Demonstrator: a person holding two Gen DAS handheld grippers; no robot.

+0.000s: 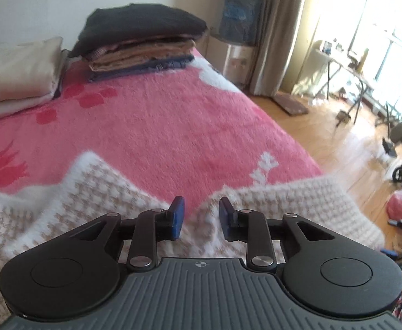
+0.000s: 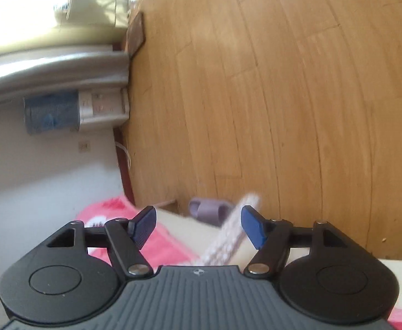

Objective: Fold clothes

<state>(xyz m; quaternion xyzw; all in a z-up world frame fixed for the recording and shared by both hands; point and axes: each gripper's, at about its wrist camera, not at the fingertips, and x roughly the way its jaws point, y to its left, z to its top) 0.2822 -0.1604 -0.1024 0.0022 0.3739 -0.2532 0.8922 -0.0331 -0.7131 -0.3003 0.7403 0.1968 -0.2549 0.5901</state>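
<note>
On the bed, a folded stack sits at eleven o'clock; a checked sweater lies rumpled below both grippers' open, empty jaws.

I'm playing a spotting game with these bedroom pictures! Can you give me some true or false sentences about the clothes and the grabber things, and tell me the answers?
1. The left hand-held gripper is open above a white and tan checked garment. True.
2. The bed blanket is green. False: it is pink with red and white patterns.
3. A dark garment lies on top of the stack of folded clothes. True.
4. The right hand-held gripper is clamped shut on a slipper. False: it is open, and the purple slipper lies on the wooden floor.
5. The folded stack sits on the floor. False: it sits on the bed.
</note>
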